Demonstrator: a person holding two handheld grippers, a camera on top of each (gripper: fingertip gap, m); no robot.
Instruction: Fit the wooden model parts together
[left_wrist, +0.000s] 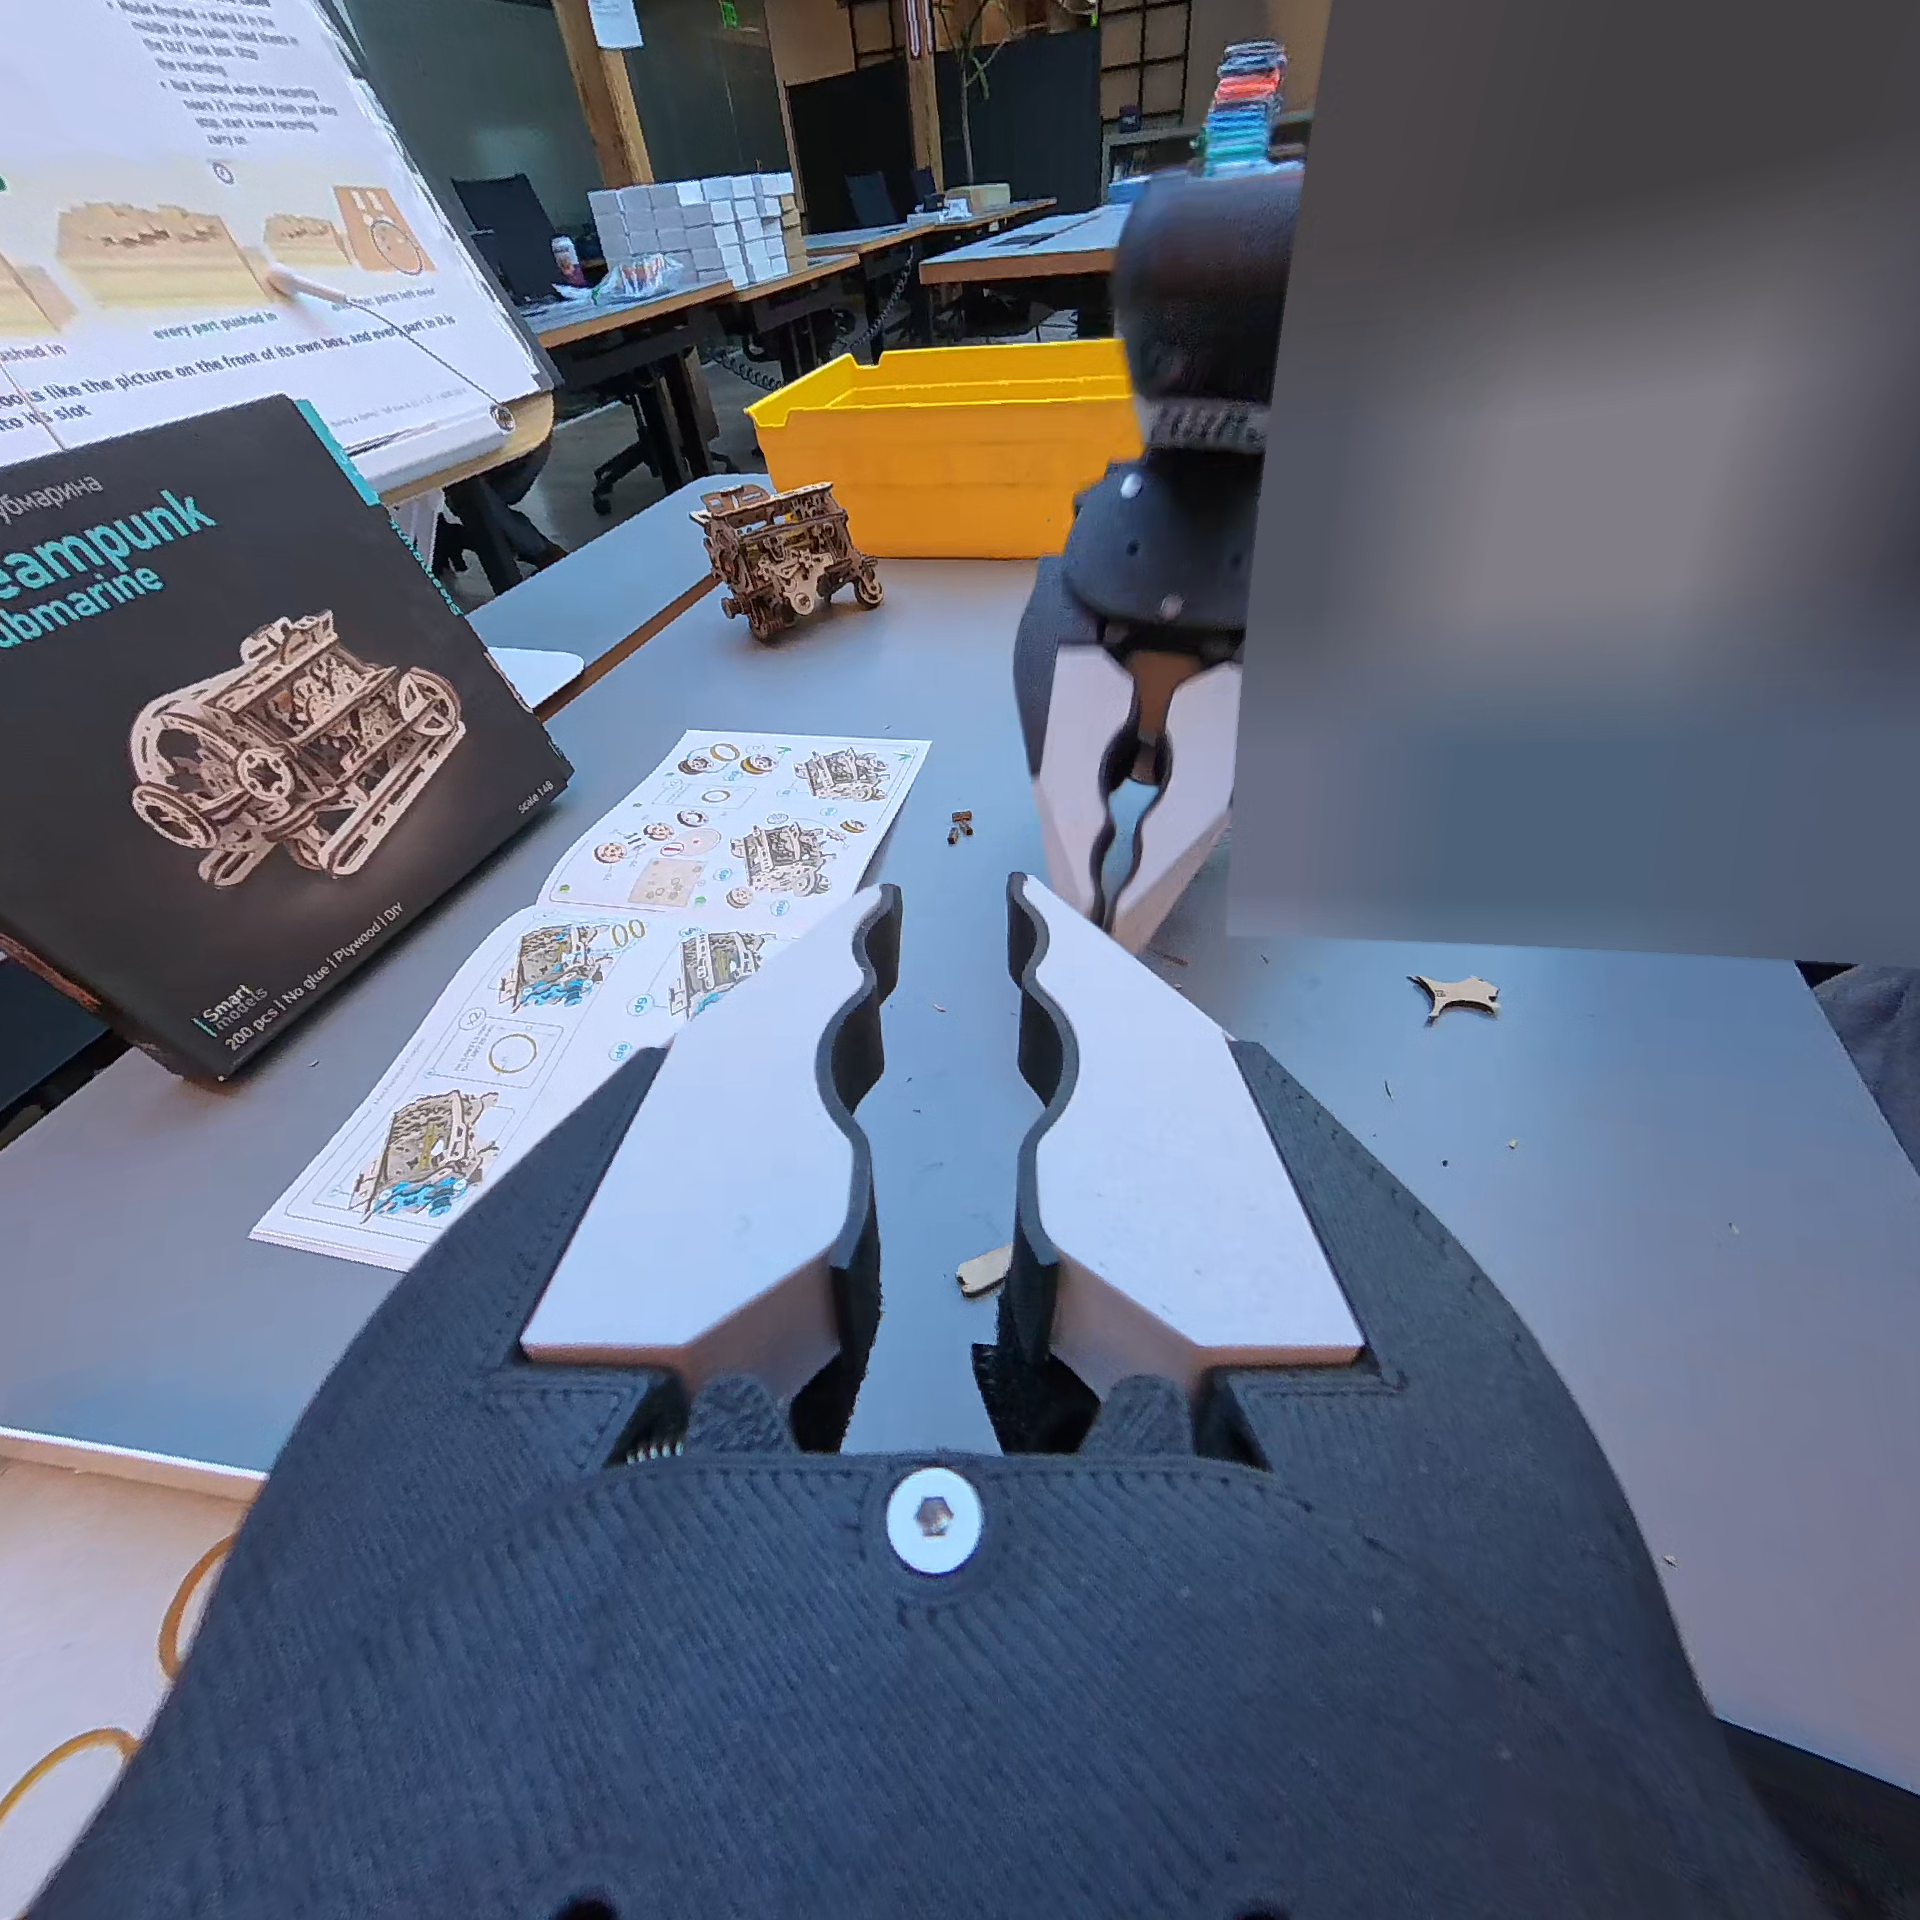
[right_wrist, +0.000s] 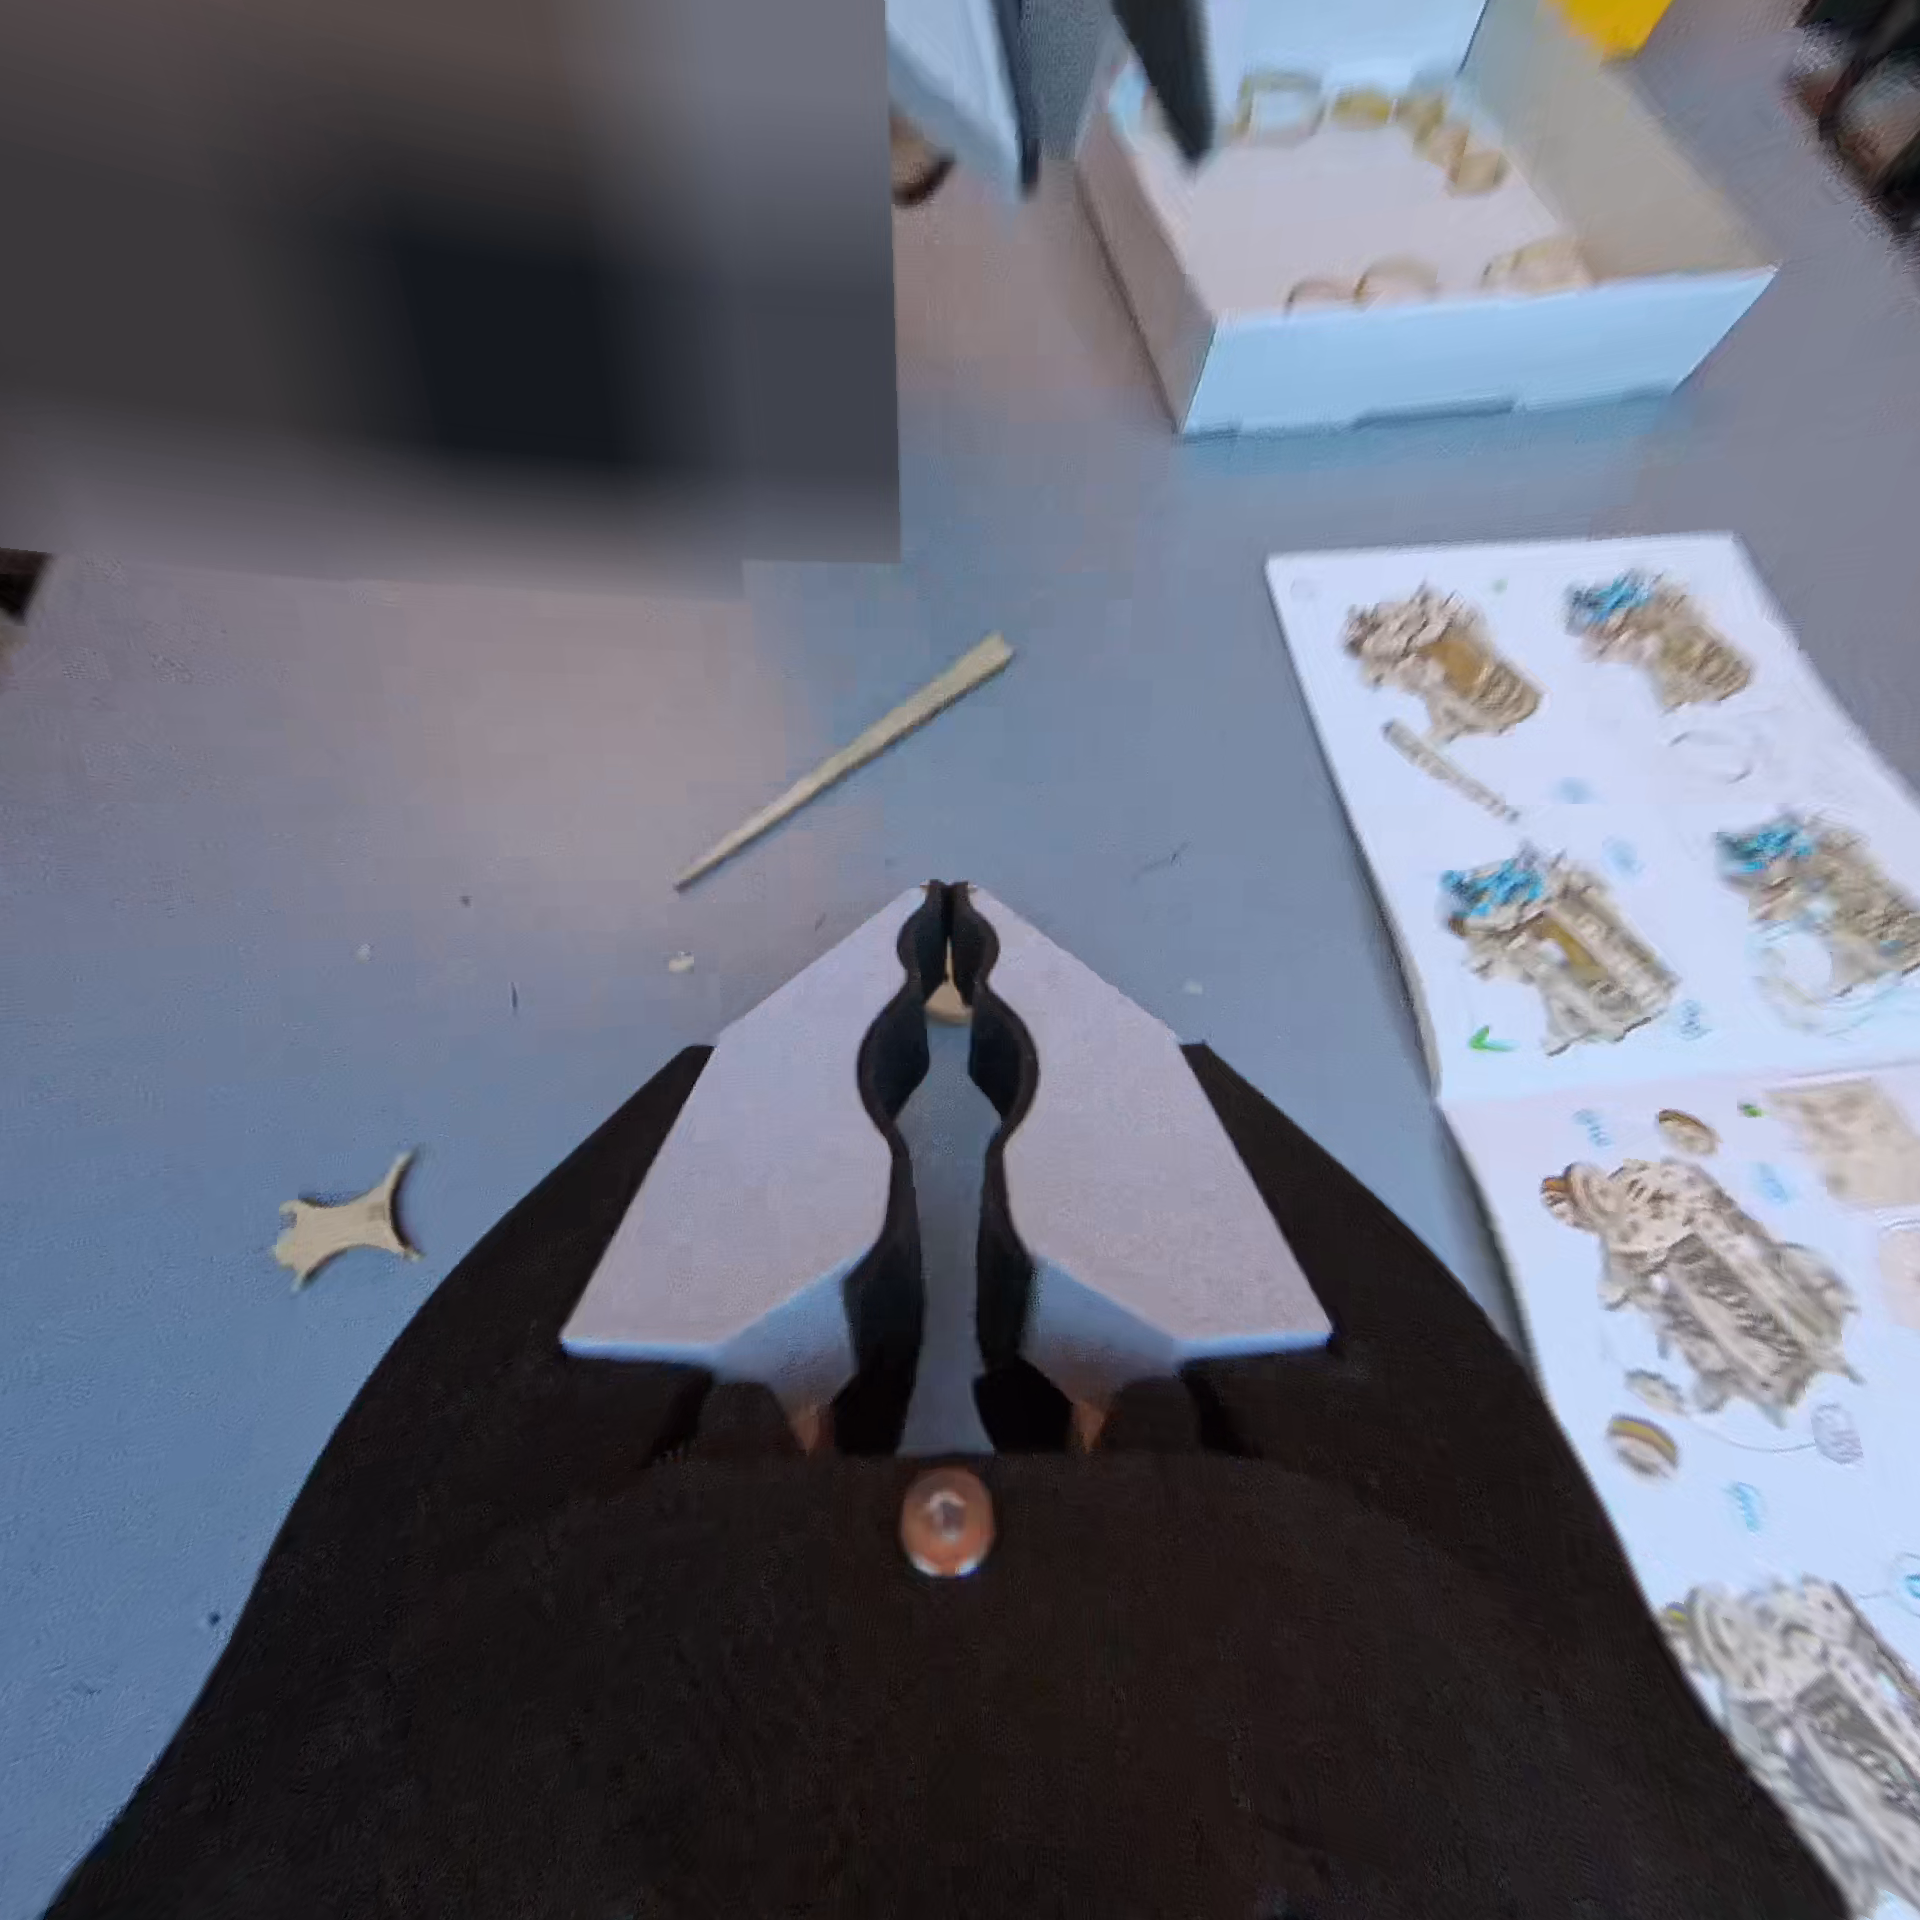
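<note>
My left gripper (left_wrist: 954, 914) is open and empty, low over the grey table (left_wrist: 1558, 1195). A small tan wooden piece (left_wrist: 982, 1270) lies on the table between its fingers. My right gripper (right_wrist: 948, 896) is shut, its tips pinching a small thin tan wooden part (right_wrist: 948, 1000) that shows in the gap behind them. It also shows in the left wrist view (left_wrist: 1114, 912), tips down near the table, just right of my left fingertips. The partly built wooden model (left_wrist: 790, 561) stands farther back on the table.
An open instruction booklet (left_wrist: 675, 935) (right_wrist: 1662, 935) lies beside the grippers. The black kit box (left_wrist: 260, 727) leans at the left, with a yellow bin (left_wrist: 945, 457) behind. A white box of wooden rings (right_wrist: 1455, 312), a pointed wooden stick (right_wrist: 842, 764) and a star-shaped scrap (right_wrist: 348, 1221) (left_wrist: 1455, 997) lie around. The left gripper's tips are roughly 10 centimeters from the right gripper's. The pointed wooden stick (right_wrist: 842, 764) is closer to my right gripper, around 6 centimeters from its tips; the left tips are 12 centimeters off.
</note>
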